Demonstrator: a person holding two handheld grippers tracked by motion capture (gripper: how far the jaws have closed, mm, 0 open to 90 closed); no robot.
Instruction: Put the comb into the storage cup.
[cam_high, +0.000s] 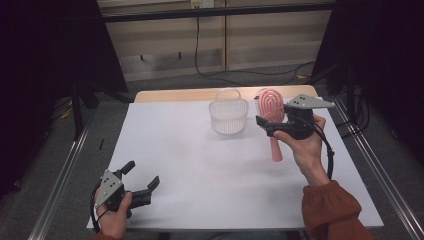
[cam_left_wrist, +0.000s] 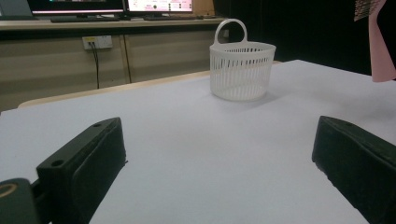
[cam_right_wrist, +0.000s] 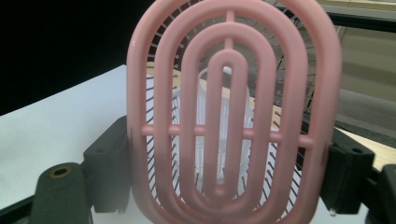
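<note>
One pink hairbrush, held upright in your right gripper: its oval vented head sits between the two black jaws, which are closed against its sides, handle pointing down above the white table. One white slatted basket with a loop handle stands on the table just beside the brush, toward your left. Your left gripper rests at the near left edge, jaws spread wide, nothing between them, well apart from both items.

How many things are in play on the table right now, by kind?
Hairbrush, pink, clamped upright in the right gripper: 1
Basket, white, standing on the table: 1
Grippers, including the open left gripper: 2
Total: 4
</note>
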